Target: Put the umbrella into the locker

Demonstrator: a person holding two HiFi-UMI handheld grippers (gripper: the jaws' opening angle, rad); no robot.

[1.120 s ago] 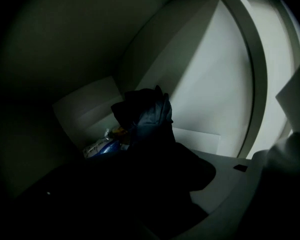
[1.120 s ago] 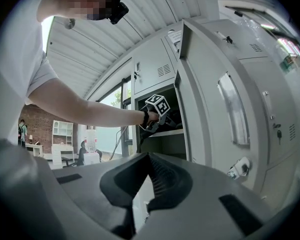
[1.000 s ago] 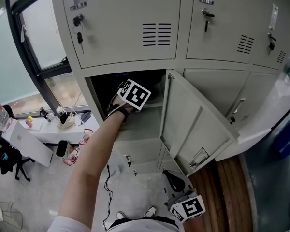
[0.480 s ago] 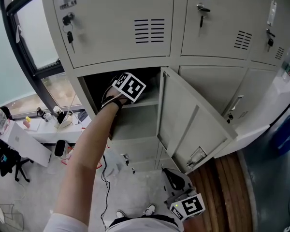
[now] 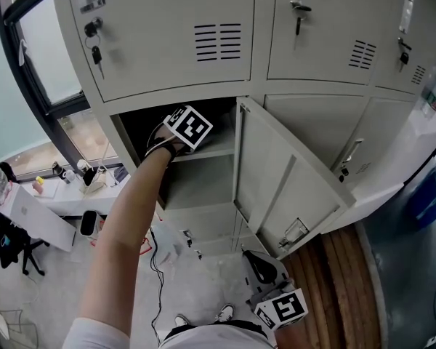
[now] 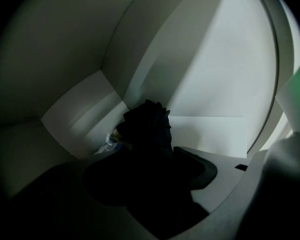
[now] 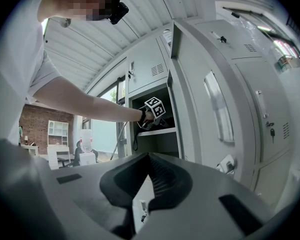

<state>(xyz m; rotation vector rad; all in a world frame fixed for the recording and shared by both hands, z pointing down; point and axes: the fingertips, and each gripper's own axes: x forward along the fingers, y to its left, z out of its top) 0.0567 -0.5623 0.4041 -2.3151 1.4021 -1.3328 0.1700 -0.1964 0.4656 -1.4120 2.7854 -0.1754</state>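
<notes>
Two grippers: one raised into the locker, one hanging low by the floor.
Left gripper (image 6: 151, 156): reached into the open upper compartment (image 5: 142, 126), with its marker cube (image 5: 189, 127) at the mouth of the opening.
Left fingers: dim in its own view, but they read as clamped on the dark bundle that runs up from between them.
Umbrella (image 6: 146, 126): black and folded, inside the compartment, its far end close to the back corner where the pale walls meet.
Strap (image 7: 135, 139): a dark loop hanging below the left gripper, over the front edge of the shelf (image 5: 211, 150).
Right gripper (image 7: 149, 159): down near the person's feet, below the free lower corner of the open door (image 5: 276, 187).
Right fingers: pressed together with nothing between them.
Door: swung out to the right, with its inner face showing.
Arm (image 5: 123, 224): bare, stretched from the lower left up to the compartment.
White table (image 5: 40, 220): left of the locker, its right edge the one nearest the cabinet.
Keys (image 5: 94, 46): hanging in the lock of the shut door above the open compartment.
</notes>
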